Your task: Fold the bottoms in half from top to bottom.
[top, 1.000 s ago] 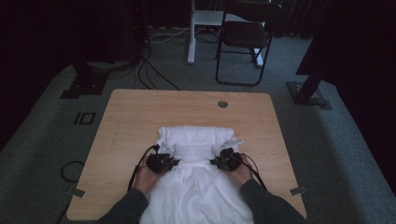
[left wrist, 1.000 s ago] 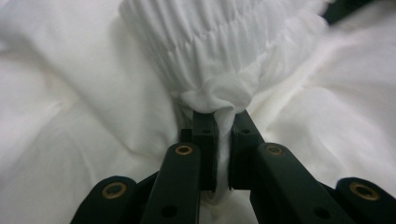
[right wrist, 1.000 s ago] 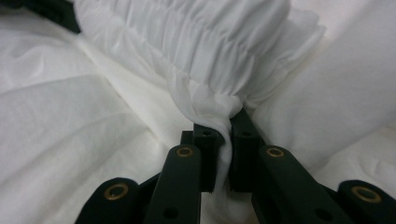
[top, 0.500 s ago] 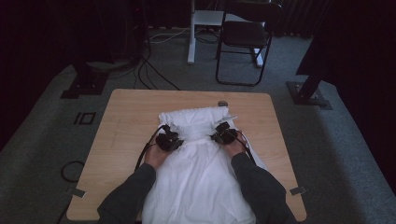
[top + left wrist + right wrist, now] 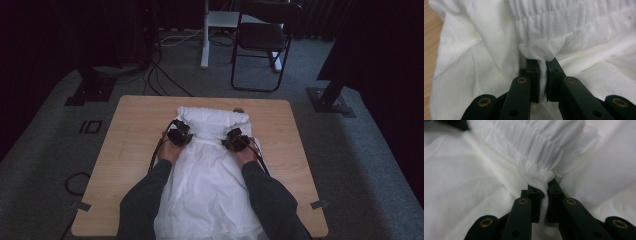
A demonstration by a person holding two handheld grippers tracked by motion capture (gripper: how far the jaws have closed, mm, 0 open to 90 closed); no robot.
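The table (image 5: 125,150) carries a white garment (image 5: 210,190) spread lengthwise, its near end hanging over the edge by the person, its gathered waistband (image 5: 210,117) just ahead of both grippers. It lies flat, probably so that it can be folded or straightened, and holding it at two points side by side keeps the fabric square as it moves. The left gripper (image 5: 179,134) is clamped on a pinch of cloth (image 5: 541,51) just below the waistband, the fold squeezed between its jaws. The right gripper (image 5: 235,140) bites a like pinch (image 5: 540,176) on its own side. Against the earlier frames, both hands have gone farther up the table and the waistband with them, so more garment now lies stretched out behind the grippers.
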